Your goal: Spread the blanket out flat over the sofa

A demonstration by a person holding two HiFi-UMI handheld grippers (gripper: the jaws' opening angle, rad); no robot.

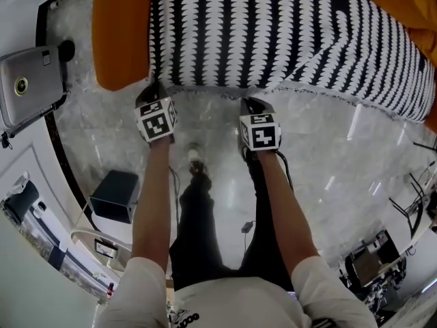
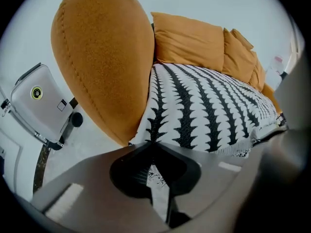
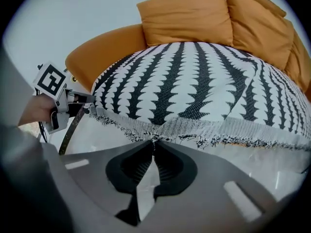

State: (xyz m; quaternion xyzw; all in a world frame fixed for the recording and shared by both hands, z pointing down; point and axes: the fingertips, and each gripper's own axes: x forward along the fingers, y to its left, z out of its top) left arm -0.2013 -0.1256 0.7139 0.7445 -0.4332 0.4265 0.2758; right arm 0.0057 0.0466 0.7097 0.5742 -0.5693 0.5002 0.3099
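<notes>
The left hand-held gripper (image 2: 151, 143) and the right hand-held gripper (image 3: 153, 141) each pinch the blanket (image 1: 287, 33) at its edge. The right's bite looks only fringe-deep, so pulling could slip it free, leaving wrinkles on the sofa (image 1: 119, 33).

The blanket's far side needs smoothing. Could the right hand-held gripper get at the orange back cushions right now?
Probably not: the right hand-held gripper is shut on the blanket at its fringed front edge, and the back cushions sit at the blanket's far side.

Left gripper (image 1: 154, 91) and right gripper (image 1: 250, 104) point steeply down, side by side, jaws pinching the blanket (image 1: 273, 33) edge at their fingertips.
</notes>
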